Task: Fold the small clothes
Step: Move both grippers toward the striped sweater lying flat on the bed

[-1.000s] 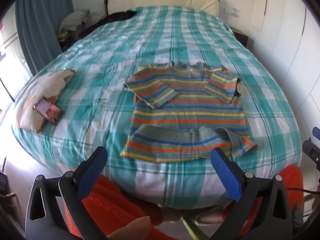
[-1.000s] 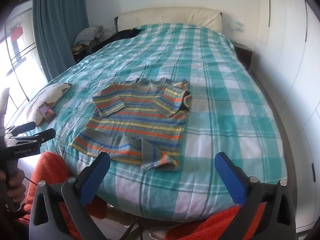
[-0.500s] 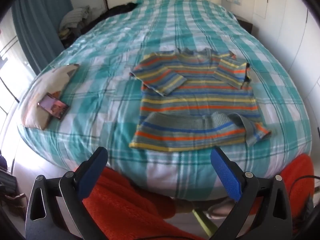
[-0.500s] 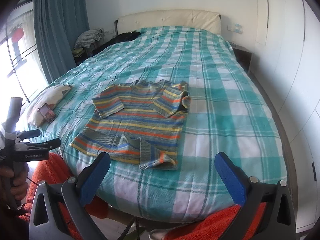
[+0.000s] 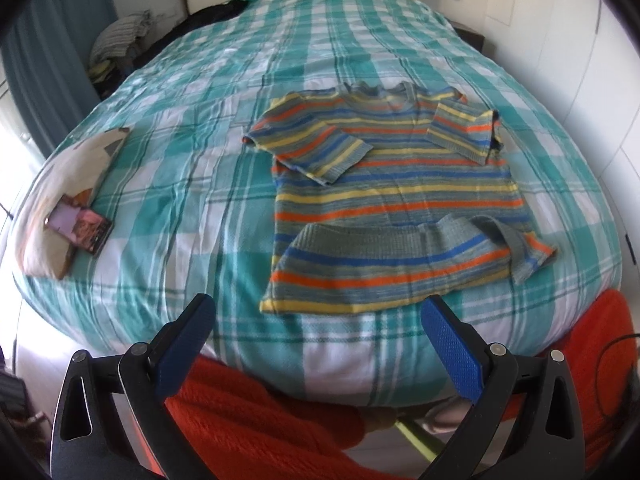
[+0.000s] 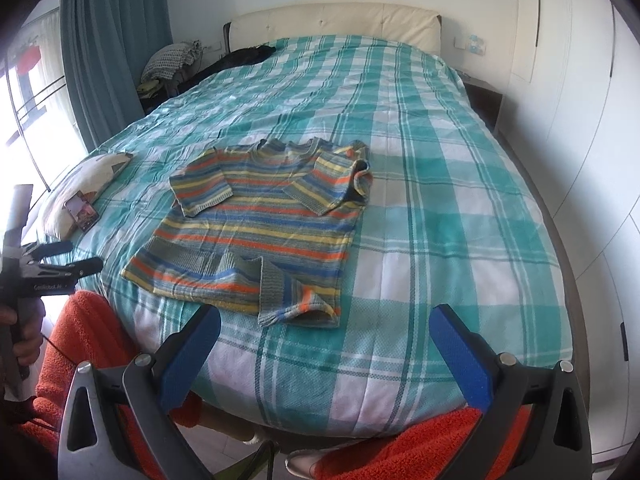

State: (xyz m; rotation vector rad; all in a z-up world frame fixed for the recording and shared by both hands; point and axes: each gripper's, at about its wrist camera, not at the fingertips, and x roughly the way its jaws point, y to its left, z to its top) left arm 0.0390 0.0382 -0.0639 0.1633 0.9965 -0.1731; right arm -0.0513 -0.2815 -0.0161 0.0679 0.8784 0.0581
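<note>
A small striped sweater (image 5: 396,196) (image 6: 264,224) in orange, blue, yellow and grey lies on the teal checked bed (image 5: 192,168) (image 6: 440,240) near its foot. Both sleeves are folded in over the chest and the bottom hem is turned up. My left gripper (image 5: 318,316) hangs open just short of the bed's near edge, in front of the turned-up hem, holding nothing. My right gripper (image 6: 324,332) is open too, empty, below the sweater's lower right corner. The left gripper (image 6: 52,264) also shows at the left edge of the right wrist view, held by a hand.
A phone (image 5: 80,228) (image 6: 82,212) rests on a cream pillow (image 5: 60,184) at the bed's left corner. Dark and striped clothes (image 6: 240,58) lie by the headboard. White wardrobes (image 6: 580,100) stand on the right, a teal curtain (image 6: 112,48) on the left. Orange fabric (image 5: 260,428) covers the person's legs below.
The left wrist view has shifted left and tipped toward the bed, so the sweater sits further right and larger. The right gripper has risen slightly. Both stay open; the sweater has not moved.
</note>
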